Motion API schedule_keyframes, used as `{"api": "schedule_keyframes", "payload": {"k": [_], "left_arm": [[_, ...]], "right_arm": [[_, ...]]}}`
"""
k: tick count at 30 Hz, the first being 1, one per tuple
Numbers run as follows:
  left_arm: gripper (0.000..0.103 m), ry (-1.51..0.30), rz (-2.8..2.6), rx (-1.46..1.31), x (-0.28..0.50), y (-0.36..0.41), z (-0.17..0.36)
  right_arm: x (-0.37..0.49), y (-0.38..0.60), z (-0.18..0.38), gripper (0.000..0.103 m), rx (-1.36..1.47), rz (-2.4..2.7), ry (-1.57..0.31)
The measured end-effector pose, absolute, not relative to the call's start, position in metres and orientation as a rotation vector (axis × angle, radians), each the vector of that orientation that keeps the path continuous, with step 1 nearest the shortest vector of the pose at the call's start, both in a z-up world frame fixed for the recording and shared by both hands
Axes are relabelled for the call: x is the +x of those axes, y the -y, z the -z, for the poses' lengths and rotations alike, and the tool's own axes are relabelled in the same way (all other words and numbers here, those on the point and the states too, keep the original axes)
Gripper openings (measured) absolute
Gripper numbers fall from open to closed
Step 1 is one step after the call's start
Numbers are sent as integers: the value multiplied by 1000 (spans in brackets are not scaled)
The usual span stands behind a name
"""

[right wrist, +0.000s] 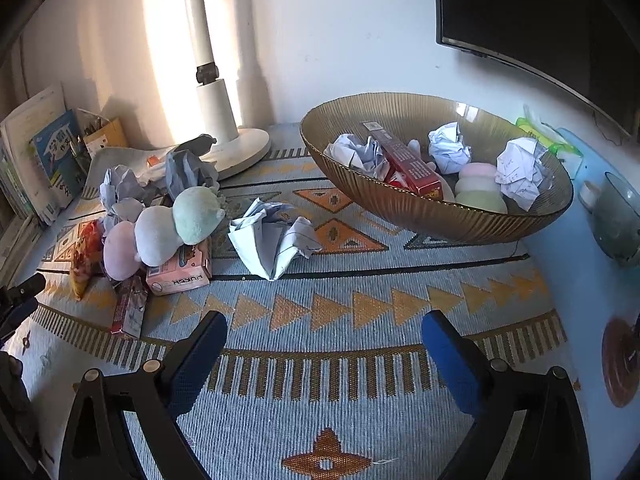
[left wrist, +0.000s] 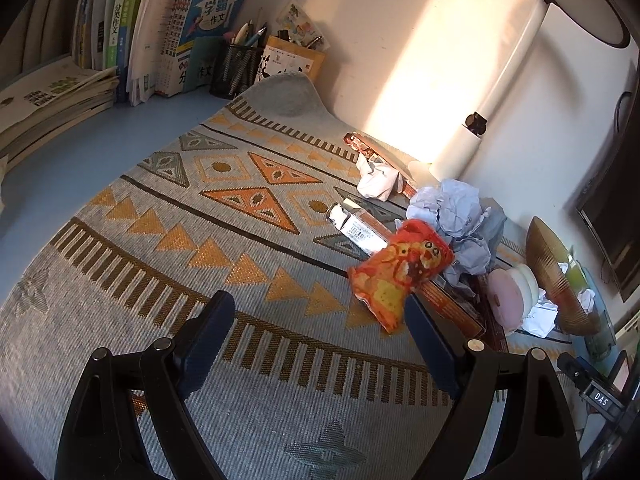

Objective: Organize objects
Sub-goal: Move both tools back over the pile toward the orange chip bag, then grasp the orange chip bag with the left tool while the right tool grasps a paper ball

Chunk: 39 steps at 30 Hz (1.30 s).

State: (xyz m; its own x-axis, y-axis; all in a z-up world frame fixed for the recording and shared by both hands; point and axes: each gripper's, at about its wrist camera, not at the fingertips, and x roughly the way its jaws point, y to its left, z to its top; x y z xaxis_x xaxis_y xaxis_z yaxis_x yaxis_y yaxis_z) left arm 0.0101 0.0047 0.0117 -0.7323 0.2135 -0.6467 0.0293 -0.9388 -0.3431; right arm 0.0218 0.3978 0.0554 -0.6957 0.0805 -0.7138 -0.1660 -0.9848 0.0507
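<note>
My left gripper (left wrist: pixel 320 328) is open over the patterned mat (left wrist: pixel 180 240) with nothing between its fingers. An orange snack bag (left wrist: pixel 400 272) lies just past its right finger, with a barcoded box (left wrist: pixel 356 224), bluish crumpled paper (left wrist: pixel 460 220) and white crumpled paper (left wrist: pixel 376 180) behind it. My right gripper (right wrist: pixel 324 344) is open and empty above the mat. Ahead of it lie a crumpled sheet (right wrist: pixel 276 236), a pastel plush toy (right wrist: pixel 160 232) on a pink box (right wrist: pixel 180 272), and a small red box (right wrist: pixel 128 308). The ribbed amber bowl (right wrist: pixel 420 216) holds paper balls, a red box and another plush.
A white lamp base (right wrist: pixel 236 148) stands against the wall. Books (left wrist: pixel 132 32) and a mesh pen holder (left wrist: pixel 234 68) line the far left. A dark monitor (right wrist: pixel 540 12) hangs at the right, with a glass cup (right wrist: pixel 616 220) and a brown coaster (right wrist: pixel 620 360) below it.
</note>
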Motion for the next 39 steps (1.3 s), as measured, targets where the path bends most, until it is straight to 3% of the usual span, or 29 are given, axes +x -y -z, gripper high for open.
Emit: {"api": "schedule_keyframes", "payload": {"k": [6,12,16,21,22,25,28,29,32,39], "left_arm": [[86,452,-2750,-1119,10,-14,-12],[86,208,-2624,-1143,3,-39,-18],[86,-2,-2573,-1159,-17,-52,-19],[86,65,-2504,-1179,-46,-56,-12],[86,48,-2489,-1183,-48,-60,-11],[85,-41,-2463,-1168,-47,-75,-10],[67,-92,-2469,-1169,-49,-84,-8],[52,-104,-2484,-1164,-49,-86,-8],[39,-94,-2483,-1150,-46,-85,-10],[38,64,-2529,-1139,9,-64,-21]], "right_arm": [[20,-398,-54,98,-1183,-2755,-165],[15,-403,-51,98,-1253,-2764,-222],[-8,-420,-49,98,-1393,-2810,-587],[-49,-410,-46,98,-1382,-2810,-563],[-56,-407,-44,95,-1380,-2805,-542],[-66,-402,-41,72,-1388,-2804,-526],[-64,-401,-43,52,-1353,-2841,-545],[-62,-401,-44,51,-1341,-2857,-554],[-52,-399,-53,51,-1287,-2916,-554],[6,-399,-56,51,-1370,-2985,-562]]}}
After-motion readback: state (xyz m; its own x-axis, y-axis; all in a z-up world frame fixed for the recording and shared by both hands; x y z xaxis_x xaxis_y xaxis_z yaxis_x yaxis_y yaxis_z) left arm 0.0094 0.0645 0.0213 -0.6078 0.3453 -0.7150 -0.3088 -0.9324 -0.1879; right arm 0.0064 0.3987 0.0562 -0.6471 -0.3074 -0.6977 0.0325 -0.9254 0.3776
